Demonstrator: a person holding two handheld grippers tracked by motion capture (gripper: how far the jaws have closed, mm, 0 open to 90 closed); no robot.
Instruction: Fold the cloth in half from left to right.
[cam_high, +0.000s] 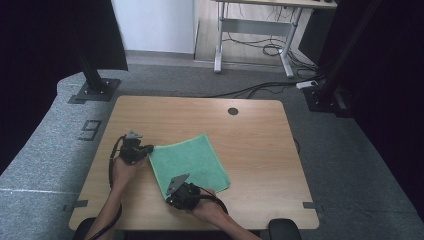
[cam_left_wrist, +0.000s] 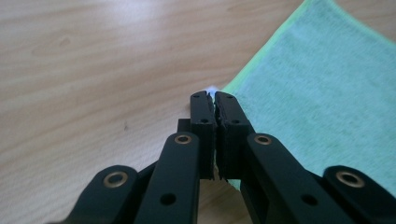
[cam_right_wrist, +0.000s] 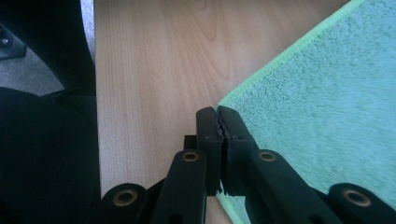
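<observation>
A green towel (cam_high: 190, 162) lies flat on the wooden table (cam_high: 260, 150), towards the near left part of the top, turned so that its corners point away, towards the person, and to either side. It is one layer, spread out, with a paler green hem running along its edges.

The left gripper (cam_high: 145, 149) sits at the towel's left corner. In the left gripper view its two black jaws are pressed together, and the corner of the towel (cam_left_wrist: 327, 84) is caught between their tips (a small pale bit of the hem shows just past them). The rest of the cloth spreads off to the right of the jaws, over the bare wood (cam_left_wrist: 93, 70).

The right gripper (cam_high: 170, 196) is at the near corner, close to the table's front edge. In the right gripper view its jaws are likewise clamped tight, toothed pads meeting, with the towel's corner (cam_right_wrist: 327, 102) pinched in them; the hem runs up and away to the right from the tips. To the left of those jaws lies plain wood (cam_right_wrist: 154, 60), then the table's edge and something dark beyond it (too shadowed to make out).

Both forearms come in from the bottom of the high view, a cable trailing from each gripper. The two grippers stand near each other, on neighbouring corners of the towel.
</observation>
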